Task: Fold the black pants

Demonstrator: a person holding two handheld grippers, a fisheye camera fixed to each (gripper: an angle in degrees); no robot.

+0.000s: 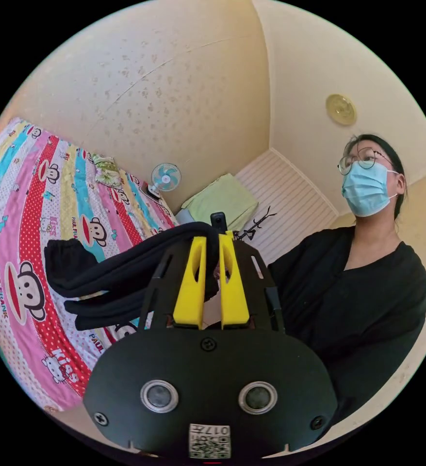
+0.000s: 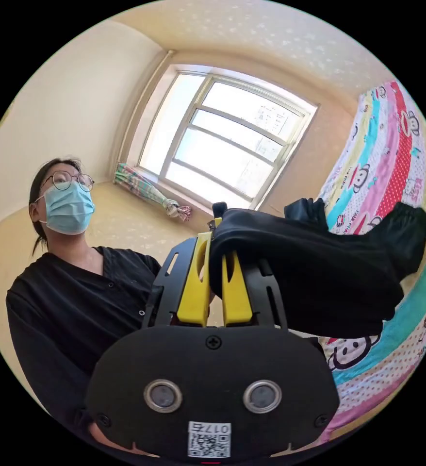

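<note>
Black pants [image 1: 121,276] clamped by both grippers, above patterned bedsheet [image 1: 24,204].

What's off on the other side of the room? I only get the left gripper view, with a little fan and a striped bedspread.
Observer: The right gripper view shows a big window letting in daylight.
Operator: Is anything on the sill?
Observer: A bundled striped curtain lies along its lower edge.
Operator: And is the other tool holding the trousers too?
Observer: Yes. The right gripper has its yellow jaws closed on a fold of the black pants, which hang out over the bedspread.
</note>
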